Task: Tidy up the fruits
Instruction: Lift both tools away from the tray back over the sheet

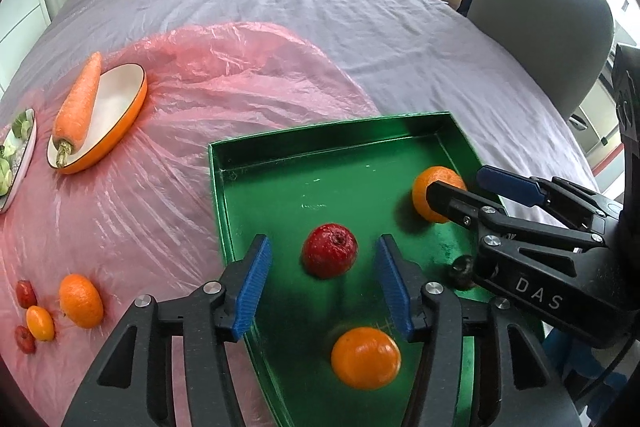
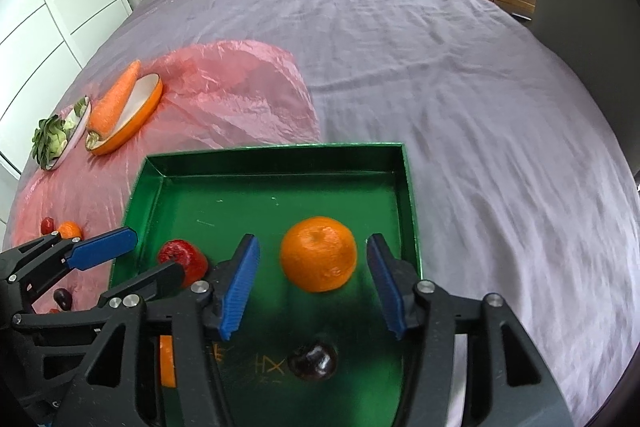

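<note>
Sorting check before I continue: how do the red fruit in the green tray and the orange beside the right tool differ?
The round red fruit is smaller and darker; the round orange citrus is bigger and brighter. The red fruit sits left, the citrus right. Both lie loose in the green tray, ungripped.

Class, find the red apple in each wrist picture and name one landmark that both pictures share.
Left wrist view: the red apple lies in the green tray, centred between that gripper's blue pads.
Right wrist view: the red apple sits lower left, partly hidden by a black finger.
Shared landmark: the carrot on the orange dish.
</note>
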`<action>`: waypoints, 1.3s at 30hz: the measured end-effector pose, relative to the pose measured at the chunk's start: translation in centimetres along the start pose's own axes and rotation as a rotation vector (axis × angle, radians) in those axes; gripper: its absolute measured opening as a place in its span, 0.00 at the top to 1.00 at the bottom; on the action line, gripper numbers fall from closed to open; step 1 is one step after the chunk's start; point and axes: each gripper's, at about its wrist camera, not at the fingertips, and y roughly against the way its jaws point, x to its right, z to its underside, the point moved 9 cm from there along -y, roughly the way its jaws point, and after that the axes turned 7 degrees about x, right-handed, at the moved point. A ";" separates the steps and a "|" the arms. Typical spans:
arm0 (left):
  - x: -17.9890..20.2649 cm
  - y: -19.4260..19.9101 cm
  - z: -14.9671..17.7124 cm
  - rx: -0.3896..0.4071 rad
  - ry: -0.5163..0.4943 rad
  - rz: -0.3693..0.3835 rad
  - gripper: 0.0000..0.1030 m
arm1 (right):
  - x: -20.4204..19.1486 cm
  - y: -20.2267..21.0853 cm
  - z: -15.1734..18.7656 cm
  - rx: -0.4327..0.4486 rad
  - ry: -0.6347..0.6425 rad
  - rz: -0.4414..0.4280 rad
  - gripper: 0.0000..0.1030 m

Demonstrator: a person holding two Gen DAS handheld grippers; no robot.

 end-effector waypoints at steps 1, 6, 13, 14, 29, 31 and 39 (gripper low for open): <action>0.0 0.2 0.0 0.003 -0.002 0.003 0.52 | 0.0 0.3 0.0 0.006 0.000 0.003 0.06; 0.0 1.7 0.3 0.020 -0.003 0.019 0.49 | -0.5 1.8 0.1 0.024 0.006 0.019 0.05; -0.8 4.5 1.0 0.051 -0.022 0.029 0.47 | -1.2 3.7 0.7 0.035 -0.002 0.043 0.05; -0.9 4.9 1.1 0.053 -0.025 0.030 0.47 | -1.4 4.0 0.8 0.040 -0.004 0.047 0.05; -5.6 10.6 4.9 0.061 -0.001 0.010 0.47 | -4.6 8.5 2.2 0.073 -0.049 0.069 0.05; -6.6 11.4 5.5 0.060 0.007 -0.004 0.47 | -5.5 9.0 2.4 0.073 -0.044 0.062 0.05; -11.4 13.8 7.6 0.045 0.059 -0.048 0.47 | -9.9 10.3 3.0 0.068 -0.017 0.011 0.06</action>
